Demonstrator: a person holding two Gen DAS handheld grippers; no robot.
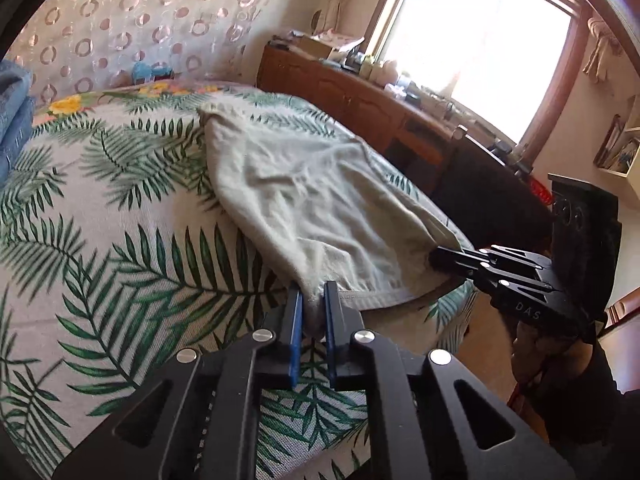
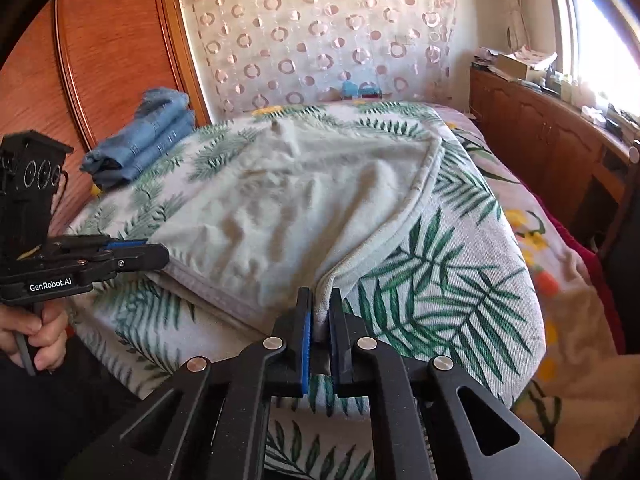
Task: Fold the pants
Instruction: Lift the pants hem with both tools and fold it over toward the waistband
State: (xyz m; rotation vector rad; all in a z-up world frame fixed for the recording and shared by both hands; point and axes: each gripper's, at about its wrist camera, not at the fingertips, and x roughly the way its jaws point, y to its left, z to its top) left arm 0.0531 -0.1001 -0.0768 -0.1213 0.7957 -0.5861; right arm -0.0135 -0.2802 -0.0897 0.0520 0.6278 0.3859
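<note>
Pale grey-green pants [image 1: 304, 196] lie spread on the leaf-print bed cover [image 1: 120, 200], and show in the right wrist view [image 2: 296, 208] too. My left gripper [image 1: 314, 300] is shut on the near hem corner of the pants. My right gripper [image 2: 322, 304] is shut on the other near corner, at a seam edge. Each gripper shows in the other's view: the right one [image 1: 438, 260] at the pants' right edge, the left one [image 2: 160, 254] at the left edge. The near hem is lifted slightly off the cover.
Folded blue jeans [image 2: 140, 140] sit at the bed's far left by a wooden headboard [image 2: 100, 48]. A wooden sideboard [image 1: 360, 100] with clutter runs under the bright window [image 1: 480, 48]. A dark chair [image 1: 492, 188] stands beside the bed.
</note>
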